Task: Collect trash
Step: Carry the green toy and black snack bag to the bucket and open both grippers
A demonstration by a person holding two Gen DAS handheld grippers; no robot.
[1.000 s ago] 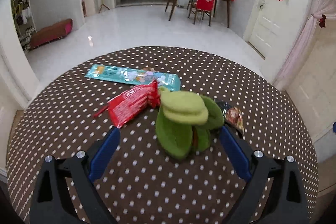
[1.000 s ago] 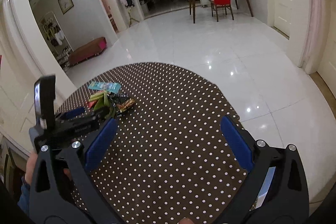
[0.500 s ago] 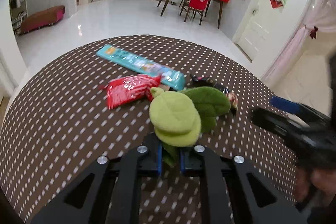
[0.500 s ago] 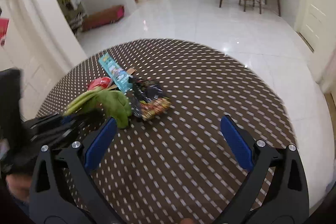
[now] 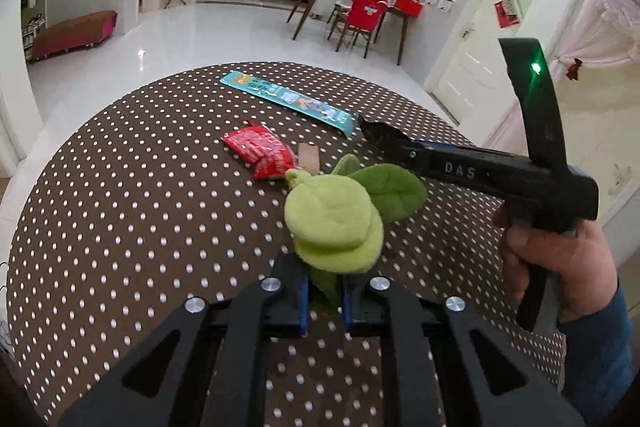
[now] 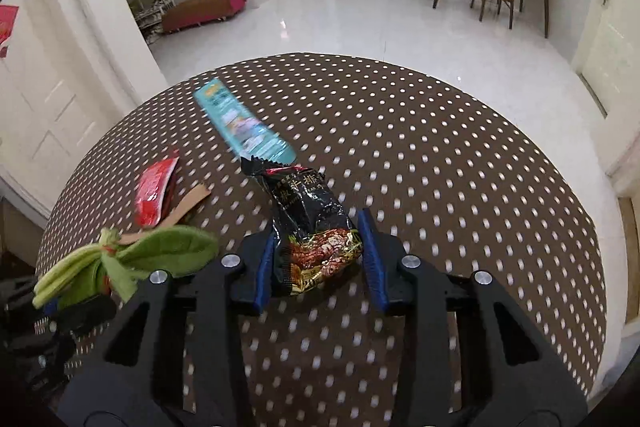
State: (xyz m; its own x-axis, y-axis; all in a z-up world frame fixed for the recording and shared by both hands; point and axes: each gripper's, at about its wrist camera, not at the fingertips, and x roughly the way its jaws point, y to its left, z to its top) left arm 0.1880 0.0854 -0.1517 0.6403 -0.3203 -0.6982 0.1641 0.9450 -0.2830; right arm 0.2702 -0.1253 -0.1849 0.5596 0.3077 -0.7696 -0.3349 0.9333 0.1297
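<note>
My left gripper [image 5: 324, 301] is shut on a green felt leaf toy [image 5: 334, 223] and holds it just above the dotted table [image 5: 120, 227]. The toy also shows in the right wrist view [image 6: 132, 259]. My right gripper [image 6: 318, 259] is partly closed around a black snack wrapper [image 6: 308, 223]; its right pad stands slightly off the wrapper. In the left wrist view the right gripper [image 5: 480, 167] reaches in from the right. A red wrapper [image 5: 260, 153], a teal wrapper [image 5: 288, 99] and a tan paper scrap [image 5: 308, 157] lie on the table.
The round brown table with white dots drops off to white tile floor [image 6: 360, 15] on all sides. A person's hand [image 5: 560, 259] holds the right gripper's handle. A dining table and red chair [image 5: 364, 15] stand far back.
My left gripper has shut on the green leaf toy and lifted it slightly. My right gripper has moved in over the black wrapper and narrowed around it.
</note>
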